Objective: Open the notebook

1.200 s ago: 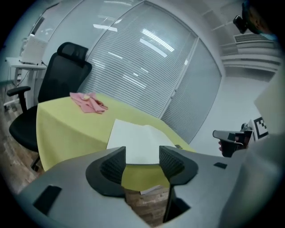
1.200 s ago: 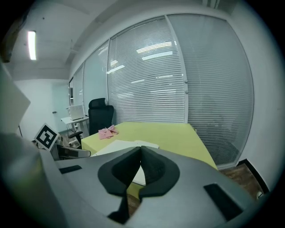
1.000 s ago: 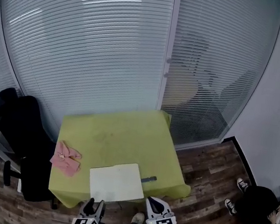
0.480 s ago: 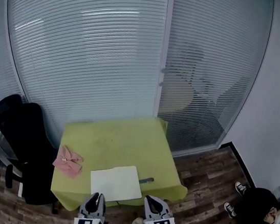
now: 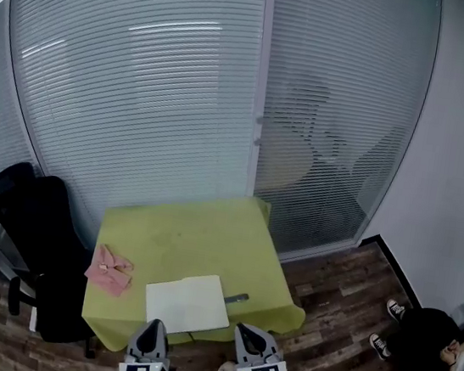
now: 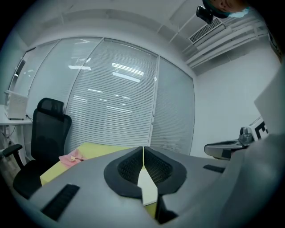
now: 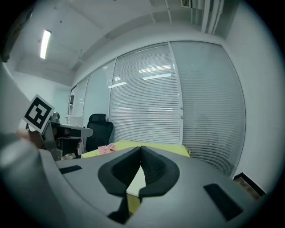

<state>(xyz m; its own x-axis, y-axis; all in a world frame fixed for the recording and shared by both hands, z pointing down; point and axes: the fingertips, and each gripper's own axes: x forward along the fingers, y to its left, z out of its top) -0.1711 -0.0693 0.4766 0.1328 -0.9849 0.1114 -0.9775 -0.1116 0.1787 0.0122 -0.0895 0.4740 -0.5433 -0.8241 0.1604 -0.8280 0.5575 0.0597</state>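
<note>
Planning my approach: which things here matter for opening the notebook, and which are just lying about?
Job: white notebook, green table it lies on.
Lying about: dark pen-like item right of the notebook, pink cloth, black office chair.

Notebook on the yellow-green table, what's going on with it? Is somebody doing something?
A person stands at the near edge of the table with a gripper in each hand. The left gripper has just closed its jaws on nothing, and the right gripper is shut and empty too. Both hang short of the white notebook, which lies flat with neither gripper touching it. A pink cloth lies to its left.
</note>
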